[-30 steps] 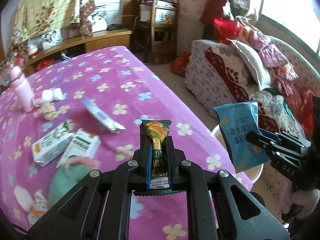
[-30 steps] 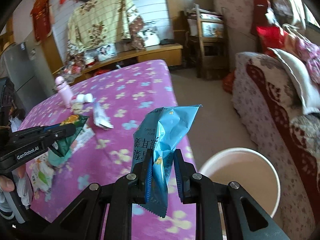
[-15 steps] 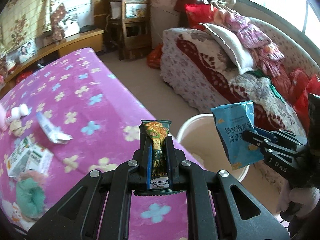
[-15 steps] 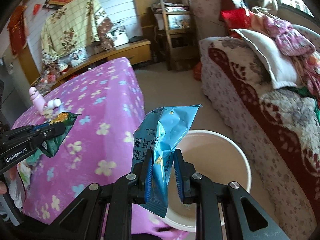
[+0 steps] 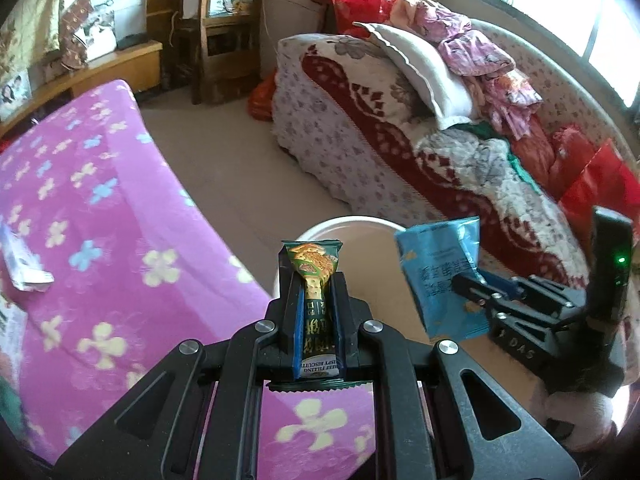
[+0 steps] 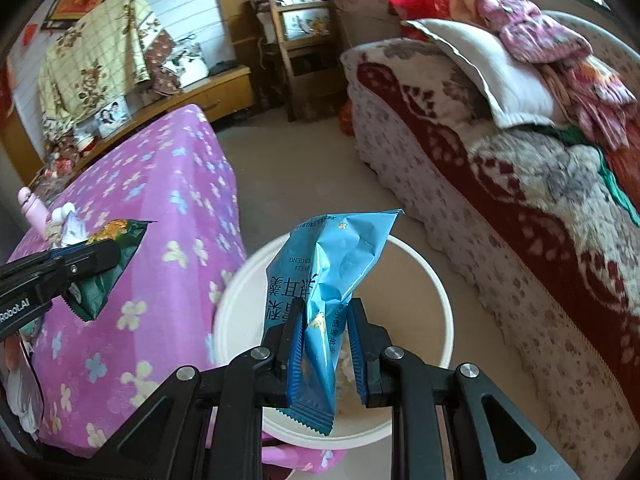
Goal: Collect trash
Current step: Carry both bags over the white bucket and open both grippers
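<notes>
Bucket point(image 6: 438, 292) white, beside pink table point(image 6: 168, 200). Above bucket: right gripper point(image 6: 325, 340) pinching blue packet point(image 6: 332, 264); left gripper point(image 5: 312, 312) clamped on green biscuit wrapper point(image 5: 314, 276).

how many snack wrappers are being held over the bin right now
2. The blue wrapper sits in the right gripper above the white bin; the green biscuit wrapper is in the left gripper, near the bin's edge.

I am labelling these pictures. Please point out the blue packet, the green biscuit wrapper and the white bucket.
blue packet point(image 6: 340, 264): right wrist view, crumpled upper face.
green biscuit wrapper point(image 5: 314, 276): left wrist view, printed front.
white bucket point(image 6: 442, 296): right wrist view, right rim.
</notes>
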Tool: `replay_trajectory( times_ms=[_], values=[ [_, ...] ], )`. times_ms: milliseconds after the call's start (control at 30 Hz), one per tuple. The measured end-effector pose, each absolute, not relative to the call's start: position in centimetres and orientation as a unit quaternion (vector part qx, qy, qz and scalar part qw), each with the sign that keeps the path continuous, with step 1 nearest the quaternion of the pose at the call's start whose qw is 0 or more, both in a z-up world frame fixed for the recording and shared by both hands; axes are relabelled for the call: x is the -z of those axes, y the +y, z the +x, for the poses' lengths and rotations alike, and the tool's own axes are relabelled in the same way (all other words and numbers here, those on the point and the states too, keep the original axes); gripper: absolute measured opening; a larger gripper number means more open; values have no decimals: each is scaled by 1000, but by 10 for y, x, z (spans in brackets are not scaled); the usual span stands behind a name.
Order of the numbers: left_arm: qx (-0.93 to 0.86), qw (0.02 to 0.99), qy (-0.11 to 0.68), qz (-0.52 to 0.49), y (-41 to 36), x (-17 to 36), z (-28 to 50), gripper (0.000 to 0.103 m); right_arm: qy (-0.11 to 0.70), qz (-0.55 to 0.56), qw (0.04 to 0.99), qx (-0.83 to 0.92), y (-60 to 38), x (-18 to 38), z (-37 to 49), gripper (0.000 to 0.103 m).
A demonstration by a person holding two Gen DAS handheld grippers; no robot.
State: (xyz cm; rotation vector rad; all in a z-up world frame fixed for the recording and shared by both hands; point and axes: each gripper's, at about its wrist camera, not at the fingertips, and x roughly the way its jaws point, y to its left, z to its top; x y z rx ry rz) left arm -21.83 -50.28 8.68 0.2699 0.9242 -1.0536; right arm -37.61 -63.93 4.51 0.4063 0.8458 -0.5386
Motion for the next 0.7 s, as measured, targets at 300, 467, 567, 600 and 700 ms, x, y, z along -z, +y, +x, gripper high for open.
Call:
replay_trajectory(
  times_ms=[300, 467, 567, 600, 700],
  values=[
    [510, 734, 440, 91, -499, -85, -216, 54, 389, 205, 854, 279, -646, -44, -383, 55],
    [493, 749, 429, 106, -489, -86, -216, 54, 398, 206, 853, 267, -637, -38, -376, 55],
    [479, 761, 422, 113, -478, -85, -213, 54, 403, 199, 854, 261, -627, -36, -371, 55],
    [474, 764, 422, 115, -475, -85, -211, 54, 405, 196, 855, 258, -623, -35, -368, 56],
    [459, 774, 421, 111, -461, -84, -204, 54, 406, 191, 858, 250, -614, -36, -359, 59]
  ],
)
